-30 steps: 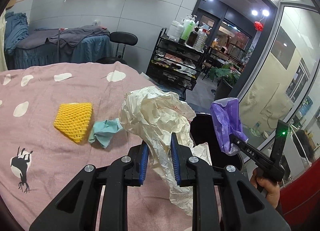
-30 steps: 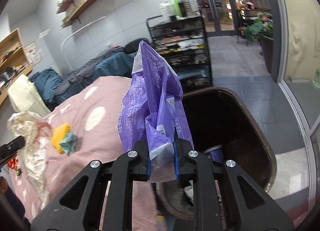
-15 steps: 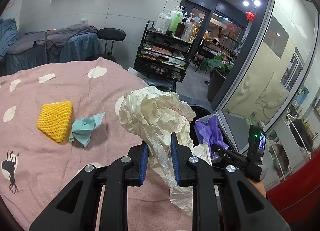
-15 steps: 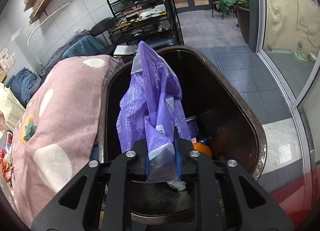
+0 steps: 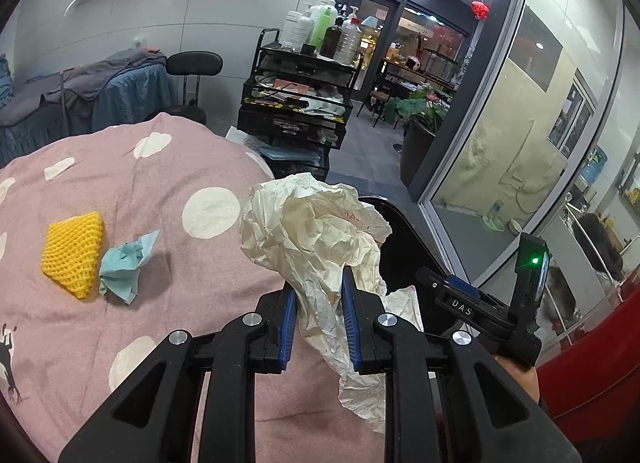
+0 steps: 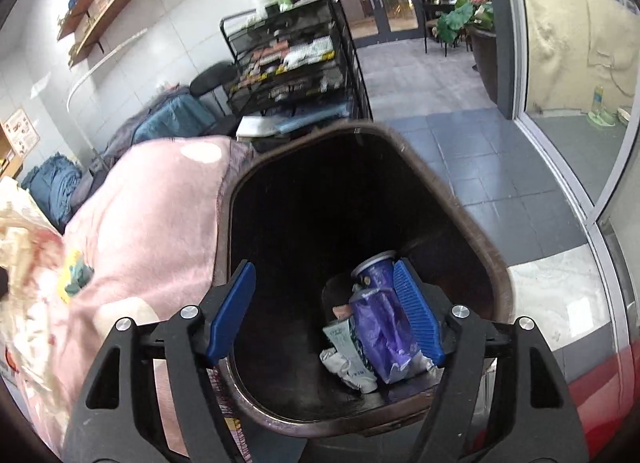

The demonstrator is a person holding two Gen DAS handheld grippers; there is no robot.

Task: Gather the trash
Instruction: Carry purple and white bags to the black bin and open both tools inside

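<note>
My left gripper (image 5: 319, 317) is shut on a crumpled cream plastic bag (image 5: 316, 231) held above the pink spotted blanket (image 5: 140, 191). A yellow foam net (image 5: 74, 253) and a crumpled teal tissue (image 5: 124, 265) lie on the blanket to the left. My right gripper (image 6: 324, 313) is open and empty over the dark trash bin (image 6: 452, 215). The purple plastic bag (image 6: 384, 327) lies inside the bin among other trash, beside a purple can (image 6: 374, 269). The right gripper also shows in the left wrist view (image 5: 472, 303) over the bin.
A black wire cart (image 5: 296, 99) with bottles stands beyond the bed. A stool (image 5: 194, 65) and a blue-covered bed (image 5: 80, 99) are at the back left. A glass wall (image 5: 520, 151) and tiled floor (image 6: 460, 135) lie to the right.
My right gripper has opened and the purple bag has dropped into the bin. My left gripper has moved closer to the bin with the cream bag held.
</note>
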